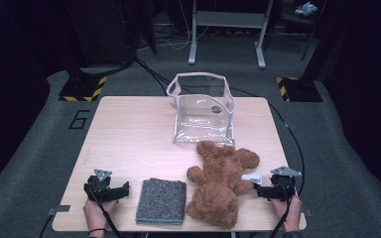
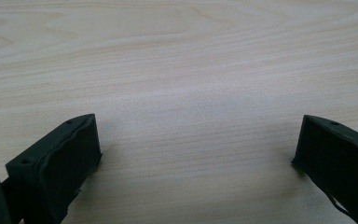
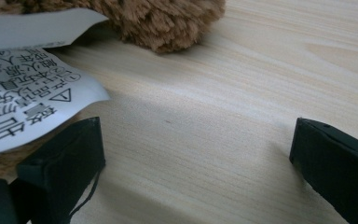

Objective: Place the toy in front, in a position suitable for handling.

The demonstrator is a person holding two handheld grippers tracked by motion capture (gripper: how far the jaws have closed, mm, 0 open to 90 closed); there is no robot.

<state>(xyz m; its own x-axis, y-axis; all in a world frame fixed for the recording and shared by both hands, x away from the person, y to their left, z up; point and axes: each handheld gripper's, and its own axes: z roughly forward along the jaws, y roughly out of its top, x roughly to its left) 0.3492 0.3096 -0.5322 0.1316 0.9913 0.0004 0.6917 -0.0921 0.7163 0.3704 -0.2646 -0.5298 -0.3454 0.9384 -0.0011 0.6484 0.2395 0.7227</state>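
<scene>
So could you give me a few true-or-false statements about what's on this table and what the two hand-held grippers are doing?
1. The brown teddy bear is inside the clear plastic bag. False: it lies on the wooden table, in front of the bag.
2. The left gripper has open jaws with bare table between them. True.
3. The right gripper is clamped on the bear's white tag. False: its jaws stand open, and the tag lies by one jaw, not between them.
4. A folded grey cloth lies between the left gripper and the bear. True.
5. The clear bag stands open at the top. True.
</scene>
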